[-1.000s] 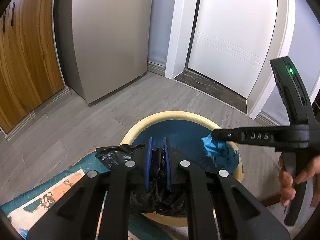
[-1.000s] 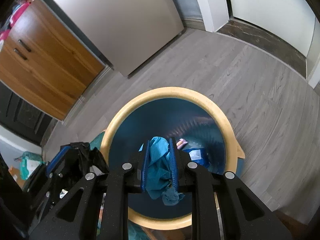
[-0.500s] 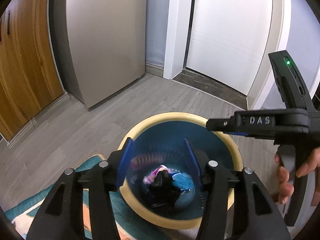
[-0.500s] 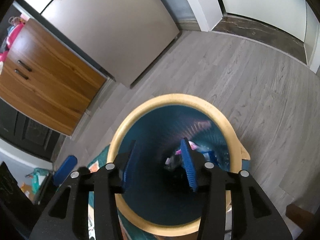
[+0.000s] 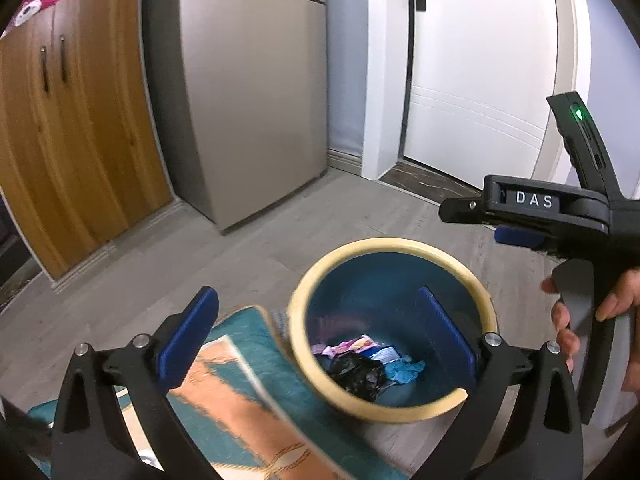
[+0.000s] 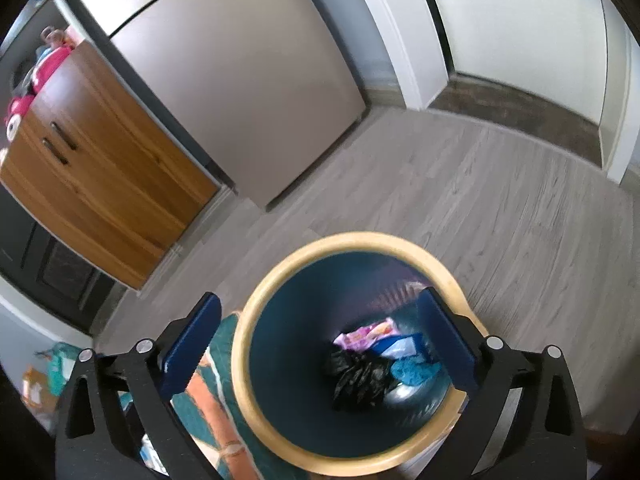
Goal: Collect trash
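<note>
On the grey floor (image 6: 500, 200), both claws (image 5: 316, 332) (image 6: 316, 340) are opening empty above the bin (image 6: 256, 412) at lower centre; lift clear of its rim before seeking more trash.

Fridge (image 5: 252, 92), wooden cabinet (image 5: 76, 128), white door (image 5: 480, 68), rug (image 5: 240, 412).

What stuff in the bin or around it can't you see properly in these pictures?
- Rest of the trash in the bin: under the black bag, both views.
- Pink wrapper's print: too small, blurred.
- Rug pattern: blurred, cut by the left gripper.
- Bin's near outer wall: below the frame edge, right view.
- Person: only a hand shows, left view's right edge.
</note>
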Motion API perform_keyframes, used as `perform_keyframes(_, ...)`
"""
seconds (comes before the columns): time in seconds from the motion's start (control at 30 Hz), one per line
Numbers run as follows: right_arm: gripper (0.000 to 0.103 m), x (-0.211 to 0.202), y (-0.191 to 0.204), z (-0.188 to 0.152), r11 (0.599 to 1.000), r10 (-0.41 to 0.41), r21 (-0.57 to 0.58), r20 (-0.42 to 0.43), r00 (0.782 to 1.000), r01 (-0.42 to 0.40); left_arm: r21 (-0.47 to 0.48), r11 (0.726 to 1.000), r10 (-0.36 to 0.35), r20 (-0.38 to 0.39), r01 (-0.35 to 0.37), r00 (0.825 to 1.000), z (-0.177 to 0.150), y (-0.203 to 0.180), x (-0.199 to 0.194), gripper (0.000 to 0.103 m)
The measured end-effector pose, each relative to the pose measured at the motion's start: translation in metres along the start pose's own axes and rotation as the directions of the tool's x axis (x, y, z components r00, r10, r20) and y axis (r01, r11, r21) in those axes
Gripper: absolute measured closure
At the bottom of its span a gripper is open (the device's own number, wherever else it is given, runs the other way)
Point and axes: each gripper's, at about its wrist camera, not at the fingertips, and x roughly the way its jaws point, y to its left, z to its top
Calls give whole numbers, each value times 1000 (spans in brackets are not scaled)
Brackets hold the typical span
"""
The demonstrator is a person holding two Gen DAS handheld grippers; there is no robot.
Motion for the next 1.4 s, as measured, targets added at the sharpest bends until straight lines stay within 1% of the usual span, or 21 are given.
perform_keyframes(0.23,5,-27,33,-10,993,-34,-107,105,994,45,9,996,91,36,-91,995,-1,28,-44,6)
perform_keyframes(0.37,5,-37,49,-19,986,-28,-158,117,993,47,-7,994,109,45,-109,993,-4,50,-78,6)
perform_keyframes(0.43,5,-42,56,-25,982,-27,-182,122,992,49,-2,991,130,44,-131,990,-8,63,-96,6)
perform_keyframes(0.57,5,-49,67,-34,980,-12,-194,125,992,36,16,980,196,47,-197,979,-22,92,-128,6)
perform_keyframes(0.63,5,-51,72,-39,981,-2,-194,118,993,25,-5,974,225,38,-225,974,-29,109,-143,6)
perform_keyframes(0.73,5,-51,82,-47,981,6,-196,106,994,15,-67,967,249,24,-247,968,-39,135,-160,6)
perform_keyframes(0.83,5,-48,96,-57,979,14,-203,85,996,3,-111,955,281,29,-276,959,-53,155,-176,6)
perform_keyframes(0.97,5,-41,120,-73,965,16,-264,50,999,-2,-172,936,313,6,-308,950,-75,179,-183,6)
perform_keyframes(1.03,5,-35,137,-83,949,15,-314,32,999,-4,-209,924,326,-6,-320,945,-84,193,-185,6)
perform_keyframes(1.07,5,-33,143,-87,944,15,-330,25,1000,-5,-232,918,327,-13,-321,945,-88,201,-187,6)
perform_keyframes(1.2,5,-21,175,-107,923,24,-384,-21,999,-30,-272,904,339,-15,-330,941,-100,221,-194,6)
perform_keyframes(1.3,5,-11,198,-124,908,40,-415,-52,998,-58,-308,896,327,-31,-320,945,-111,239,-196,6)
perform_keyframes(1.4,5,3,219,-142,888,34,-453,-98,995,-75,-305,893,328,-64,-331,943,-125,254,-193,6)
